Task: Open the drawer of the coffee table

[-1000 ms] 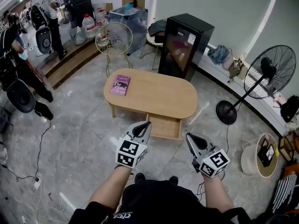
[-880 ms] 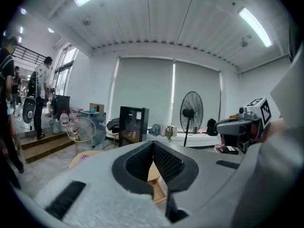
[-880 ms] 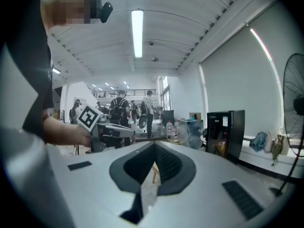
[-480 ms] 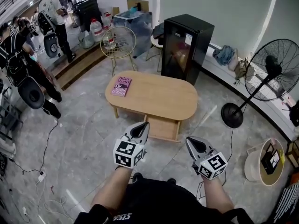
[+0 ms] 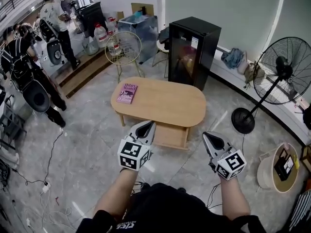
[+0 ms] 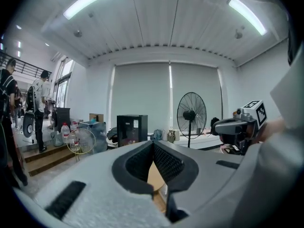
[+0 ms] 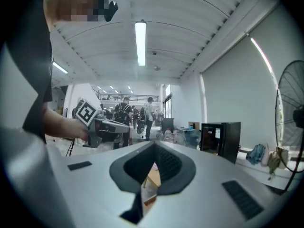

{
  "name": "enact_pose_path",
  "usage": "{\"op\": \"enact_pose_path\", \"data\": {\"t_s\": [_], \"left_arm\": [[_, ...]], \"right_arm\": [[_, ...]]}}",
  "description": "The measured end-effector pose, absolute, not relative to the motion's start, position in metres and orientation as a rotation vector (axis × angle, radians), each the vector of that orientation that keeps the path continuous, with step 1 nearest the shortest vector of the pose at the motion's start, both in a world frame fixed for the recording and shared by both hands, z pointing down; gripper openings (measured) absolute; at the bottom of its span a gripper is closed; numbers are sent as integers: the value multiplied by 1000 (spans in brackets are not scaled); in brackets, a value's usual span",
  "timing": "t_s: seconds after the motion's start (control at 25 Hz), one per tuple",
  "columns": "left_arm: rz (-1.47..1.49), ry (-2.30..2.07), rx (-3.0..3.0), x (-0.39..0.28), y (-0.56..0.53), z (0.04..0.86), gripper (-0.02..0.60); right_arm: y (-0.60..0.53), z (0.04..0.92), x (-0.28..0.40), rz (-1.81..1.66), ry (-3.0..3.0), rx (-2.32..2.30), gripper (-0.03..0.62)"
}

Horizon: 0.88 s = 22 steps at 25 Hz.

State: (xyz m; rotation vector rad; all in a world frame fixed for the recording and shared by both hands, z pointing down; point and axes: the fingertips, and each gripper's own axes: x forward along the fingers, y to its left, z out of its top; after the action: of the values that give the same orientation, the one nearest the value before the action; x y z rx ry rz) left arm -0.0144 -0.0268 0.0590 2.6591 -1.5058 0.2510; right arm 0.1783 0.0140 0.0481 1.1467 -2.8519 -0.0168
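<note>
Hovering side by side in front of the person, the left gripper (image 5: pixel 147 125) and the right gripper (image 5: pixel 208 137) each have their fingers pressed together, with nothing between them. Beyond their tips stands the wooden coffee table (image 5: pixel 165 106). Its drawer (image 5: pixel 170 136) juts out from under the near edge, between the two grippers in the head view. A pink book (image 5: pixel 126 92) lies on the tabletop's left end.
</note>
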Motion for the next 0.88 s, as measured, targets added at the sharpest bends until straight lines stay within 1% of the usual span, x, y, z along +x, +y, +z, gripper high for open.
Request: {"op": "enact_pose_path", "data": {"t_s": [0.12,0.24,0.36,0.52,0.88], "left_arm": [[248,-1539,2685,-20,-36,45,9],[178,-1564,2668,-33,-43,33,9],[144,-1576,2642,-47,-43,33,9],[165,-1581,2594,-61,-38,53,9],[201,-1569,2575,-73,-30,65,9]], "right_arm": [[-2,33,186,-10,-2829,1281,3],[-14,15,191,69,-2854,1435,3],[-11,14,175,78,-2872,1379,3],[-7,24,162,91,-2867,1320,3],[1,34,143,99,-2859,1259,3]]}}
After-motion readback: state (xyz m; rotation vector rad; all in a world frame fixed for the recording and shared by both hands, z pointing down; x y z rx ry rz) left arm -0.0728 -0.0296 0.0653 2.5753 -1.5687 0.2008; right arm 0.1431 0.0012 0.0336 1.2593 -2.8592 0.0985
